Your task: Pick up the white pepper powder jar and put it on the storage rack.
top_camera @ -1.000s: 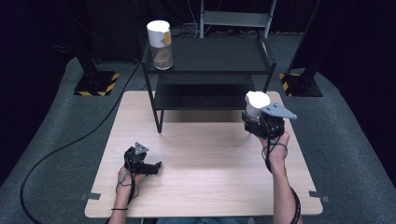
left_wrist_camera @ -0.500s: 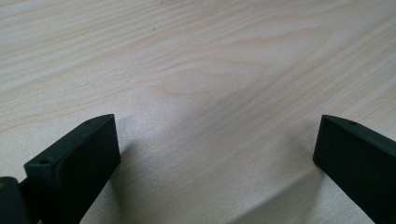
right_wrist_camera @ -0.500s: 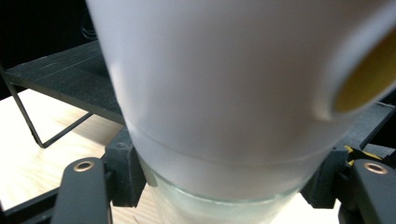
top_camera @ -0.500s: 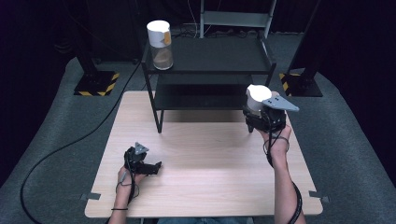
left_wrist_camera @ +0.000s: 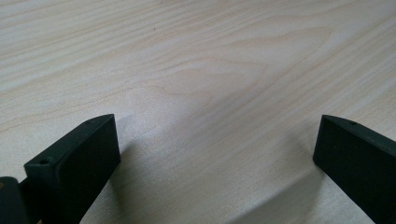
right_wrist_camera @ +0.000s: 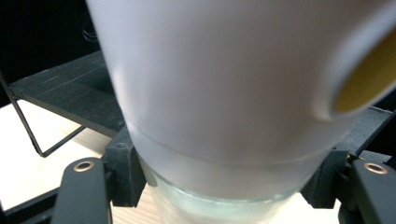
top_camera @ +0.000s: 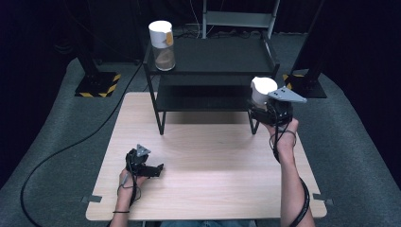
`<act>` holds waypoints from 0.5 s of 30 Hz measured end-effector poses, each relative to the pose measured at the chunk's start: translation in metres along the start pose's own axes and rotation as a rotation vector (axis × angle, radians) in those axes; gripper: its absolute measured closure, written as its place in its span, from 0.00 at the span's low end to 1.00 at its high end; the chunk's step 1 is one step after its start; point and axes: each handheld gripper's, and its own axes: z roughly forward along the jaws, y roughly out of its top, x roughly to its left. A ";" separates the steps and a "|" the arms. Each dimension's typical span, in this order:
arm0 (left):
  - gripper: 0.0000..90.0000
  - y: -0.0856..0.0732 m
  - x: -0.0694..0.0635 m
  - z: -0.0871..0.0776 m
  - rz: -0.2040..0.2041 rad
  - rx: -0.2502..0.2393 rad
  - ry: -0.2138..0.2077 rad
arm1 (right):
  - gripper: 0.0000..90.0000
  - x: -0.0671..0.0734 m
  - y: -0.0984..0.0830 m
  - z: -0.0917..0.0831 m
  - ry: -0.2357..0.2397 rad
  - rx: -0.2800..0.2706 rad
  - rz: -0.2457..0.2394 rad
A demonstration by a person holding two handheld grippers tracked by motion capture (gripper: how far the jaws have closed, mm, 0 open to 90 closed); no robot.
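1. Two grippers are in use at the wooden table [top_camera: 208, 156], which serves as the reference for all positions below.
2. Left gripper [top_camera: 153, 169]: rests on the near-left part of the table top, held by the person's left hand [top_camera: 130, 179]. In the left gripper view its two black jaws stand spread wide apart, with bare wood grain between them and nothing gripped.
3. Right gripper [top_camera: 260, 109]: held by the right hand [top_camera: 283, 130] above the table's far-right edge, clear of the surface. Its jaws are clamped on the glass body of a jar [top_camera: 261, 91]; in the right gripper view the pads press on both sides of the glass just below the jar's white lid [right_wrist_camera: 224, 70].
4. Held jar: upright, off the table, just in front of the right end of the black shelf rack [top_camera: 213, 59].
5. Shelf rack: stands on the far half of the table, with a lower and an upper shelf.
6. Second jar [top_camera: 161, 45]: white-lidded, upright on the left end of the rack's upper shelf, well apart from the held jar.
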 end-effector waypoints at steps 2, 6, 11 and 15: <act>0.00 0.000 0.000 0.000 0.000 0.000 0.000 | 0.33 -0.001 0.002 0.000 0.003 -0.002 0.001; 0.00 0.000 0.000 0.000 0.000 0.000 0.000 | 0.33 -0.002 0.006 0.000 0.004 -0.001 0.000; 0.00 0.000 0.000 0.000 0.000 0.000 0.000 | 0.33 -0.004 0.012 0.000 0.004 -0.002 -0.001; 0.00 0.000 0.000 0.000 0.000 0.000 0.000 | 0.33 -0.004 0.017 -0.001 0.002 -0.005 -0.005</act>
